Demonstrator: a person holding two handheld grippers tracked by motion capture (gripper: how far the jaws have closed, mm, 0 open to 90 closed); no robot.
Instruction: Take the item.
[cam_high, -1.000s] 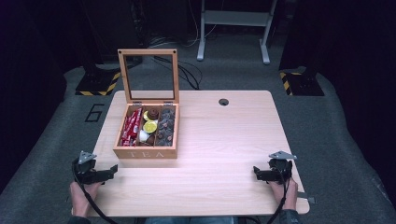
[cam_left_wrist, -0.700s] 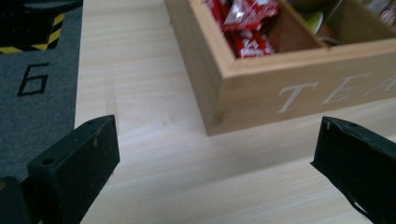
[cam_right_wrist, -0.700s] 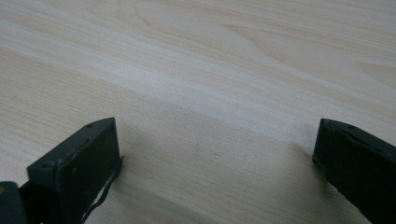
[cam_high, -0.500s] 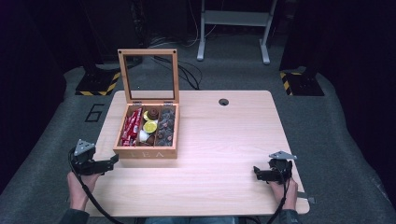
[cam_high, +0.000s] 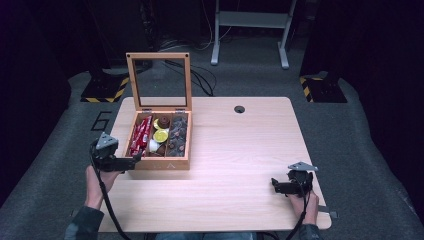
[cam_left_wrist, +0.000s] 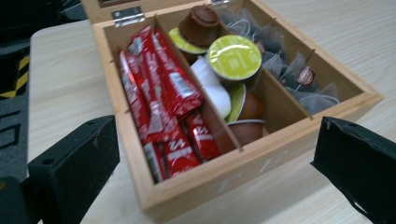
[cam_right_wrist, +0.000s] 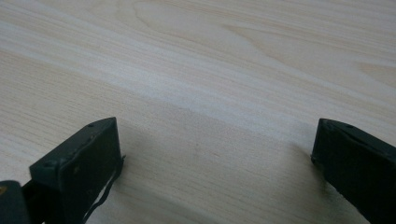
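I see left gripper (cam_high: 131, 161) fingers wide at the wooden box's (cam_high: 165, 162) nine o'clock corner. Right gripper (cam_high: 276, 185) fingers wide over bare worktop (cam_high: 240, 145), four o'clock.

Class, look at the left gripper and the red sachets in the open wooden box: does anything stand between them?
Only the box's own wall. The left gripper, jaws wide apart, faces the wooden box at its near corner; the red sachets lie behind that wall, uncovered from above, the lid upright.

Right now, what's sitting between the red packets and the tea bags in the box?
In the left gripper view, coffee capsules fill the middle compartment, between the red packets and the tea bags.
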